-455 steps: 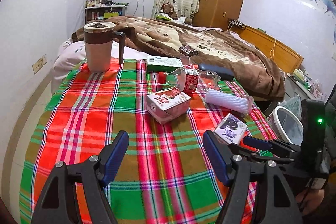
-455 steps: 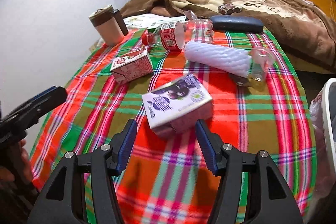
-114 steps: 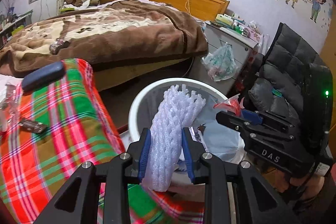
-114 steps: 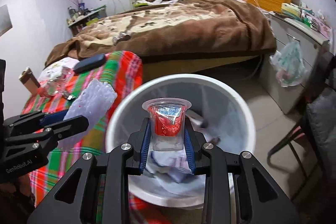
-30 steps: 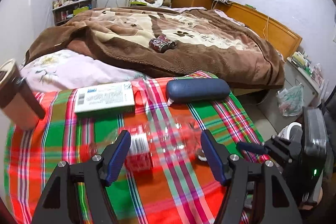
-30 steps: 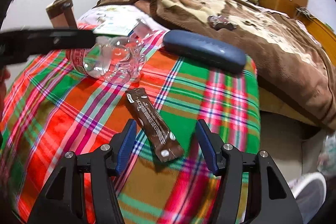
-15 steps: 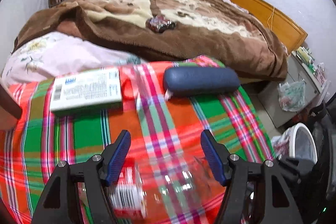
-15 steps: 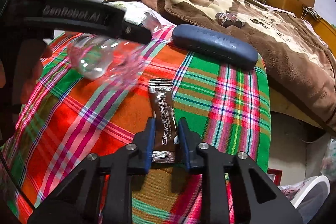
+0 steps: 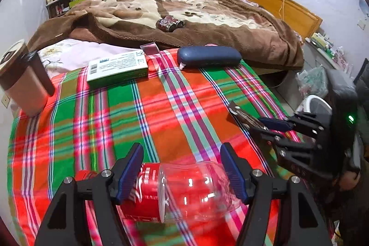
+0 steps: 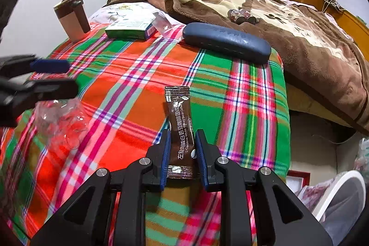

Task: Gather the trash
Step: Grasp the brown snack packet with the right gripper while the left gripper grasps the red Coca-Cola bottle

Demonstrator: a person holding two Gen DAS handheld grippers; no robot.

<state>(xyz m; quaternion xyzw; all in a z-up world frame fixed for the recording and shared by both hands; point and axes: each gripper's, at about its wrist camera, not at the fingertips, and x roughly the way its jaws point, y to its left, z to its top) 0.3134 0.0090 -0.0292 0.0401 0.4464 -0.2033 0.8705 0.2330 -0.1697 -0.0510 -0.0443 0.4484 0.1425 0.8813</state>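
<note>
A clear plastic bottle [image 9: 184, 190] with a red label and red cap lies sideways between the fingers of my left gripper [image 9: 182, 172], which is closed against its sides. The bottle also shows in the right wrist view [image 10: 60, 123]. My right gripper [image 10: 182, 153] is shut on a brown coffee sachet [image 10: 181, 128] and holds it just above the plaid tablecloth [image 10: 129, 75]. In the left wrist view the right gripper [image 9: 260, 125] holds the sachet [image 9: 242, 114] at the right.
A brown travel mug [image 9: 23, 80], a green-white box [image 9: 117, 68], a clear wrapper [image 9: 151, 48] and a dark blue glasses case [image 9: 208, 57] sit at the table's far side. A bed with a brown blanket [image 9: 184, 22] lies behind. The white bin [image 10: 341, 204] stands at the right.
My right gripper closed on the coffee sachet and lifted it slightly. My left gripper came down around the bottle, which now sits between its fingers.
</note>
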